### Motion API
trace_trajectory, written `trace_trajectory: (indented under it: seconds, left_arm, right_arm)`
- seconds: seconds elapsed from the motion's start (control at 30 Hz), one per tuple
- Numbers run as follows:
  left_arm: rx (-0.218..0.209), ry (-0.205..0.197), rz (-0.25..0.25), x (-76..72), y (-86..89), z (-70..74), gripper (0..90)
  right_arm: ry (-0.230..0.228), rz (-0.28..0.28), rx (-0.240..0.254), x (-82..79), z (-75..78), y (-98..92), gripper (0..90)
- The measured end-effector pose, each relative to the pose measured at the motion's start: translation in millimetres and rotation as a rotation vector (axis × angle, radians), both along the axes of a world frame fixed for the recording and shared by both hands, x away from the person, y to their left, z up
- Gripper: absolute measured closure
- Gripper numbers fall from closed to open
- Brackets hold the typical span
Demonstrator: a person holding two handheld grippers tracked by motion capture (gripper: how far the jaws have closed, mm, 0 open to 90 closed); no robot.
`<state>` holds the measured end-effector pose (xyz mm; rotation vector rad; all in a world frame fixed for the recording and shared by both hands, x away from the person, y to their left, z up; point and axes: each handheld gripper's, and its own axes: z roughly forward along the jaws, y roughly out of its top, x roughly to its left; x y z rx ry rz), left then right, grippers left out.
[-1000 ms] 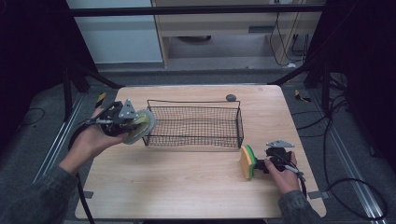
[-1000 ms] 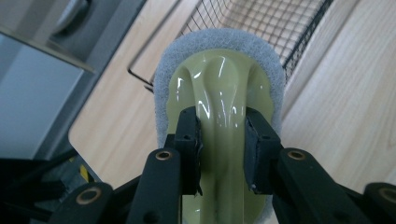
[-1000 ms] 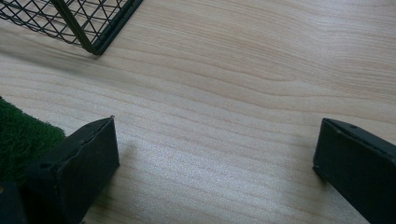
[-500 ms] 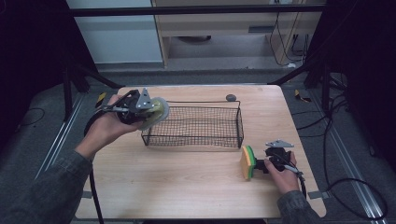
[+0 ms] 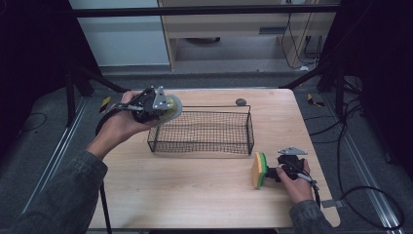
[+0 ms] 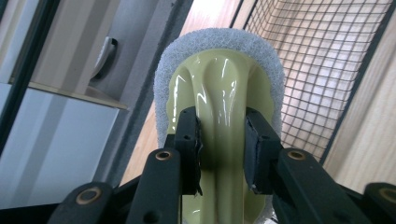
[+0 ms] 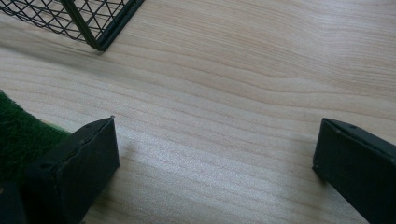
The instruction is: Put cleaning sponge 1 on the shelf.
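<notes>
My left gripper (image 5: 158, 108) hangs in the air at the left end of a black wire basket (image 5: 251, 130), shut on a pale yellow-green scrubber (image 5: 174, 107) with a white pad. In the left gripper view the jaws of the left gripper (image 6: 222, 140) pinch the scrubber's (image 6: 219, 88) glossy handle, with the basket (image 6: 327, 70) beyond it. A yellow and green sponge (image 5: 259, 169) stands on edge on the table, just in front of my right gripper (image 5: 278, 171). The right gripper (image 7: 215, 158) is open with bare wood between its jaws, and the sponge's green face (image 7: 18, 135) lies outside the left jaw.
The wooden table (image 5: 195, 200) carries a small dark round object (image 5: 240, 102) behind the basket. A corner of the basket (image 7: 100, 21) shows at the top left of the right gripper view. Cabinets and cables stand past the table's far edge.
My left gripper has carried the scrubber up and rightward, from beside the basket's left end to its upper left corner. The right gripper and sponge have stayed put.
</notes>
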<state>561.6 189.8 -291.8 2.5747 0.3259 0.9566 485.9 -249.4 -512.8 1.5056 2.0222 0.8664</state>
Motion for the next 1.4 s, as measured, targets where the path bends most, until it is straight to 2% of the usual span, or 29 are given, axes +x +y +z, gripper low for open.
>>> trace_trajectory:
  seconds: [0.33, 0.47, 0.63, 0.77, 1.0, 1.17, 1.4]
  left_arm:
    - [0.003, -0.006, 0.002, 5.6, 0.0, -1.3, 69.9]
    - [0.019, -0.011, -0.015, 7.6, -3.0, -3.1, 70.0]
    - [0.012, -0.014, -0.027, 9.0, -3.7, -3.6, 70.0]
    - [0.025, -0.015, -0.035, 10.5, -5.4, -6.1, 69.9]
    - [0.077, -0.001, -0.059, 15.0, -12.6, -16.8, 69.9]
    - [0.093, 0.001, -0.073, 16.1, -16.9, -22.9, 69.9]
    - [0.128, 0.031, -0.108, 23.3, -24.0, -40.5, 69.9]
  right_arm:
    - [-0.001, -0.002, 0.0, -0.3, 0.0, 0.3, 0.7]
    - [-0.001, -0.002, -0.001, -0.3, 0.0, 0.3, 0.7]
    - [-0.001, -0.002, 0.0, -0.3, 0.0, 0.4, 0.7]
    - [-0.001, -0.003, 0.0, -0.3, 0.0, 0.4, 0.7]
    - [-0.001, -0.002, 0.0, -0.3, 0.0, 0.4, 0.7]
    - [-0.002, -0.003, -0.001, -0.3, 0.0, 0.4, 0.7]
    - [-0.002, -0.002, -0.001, -0.3, 0.0, 0.4, 0.7]
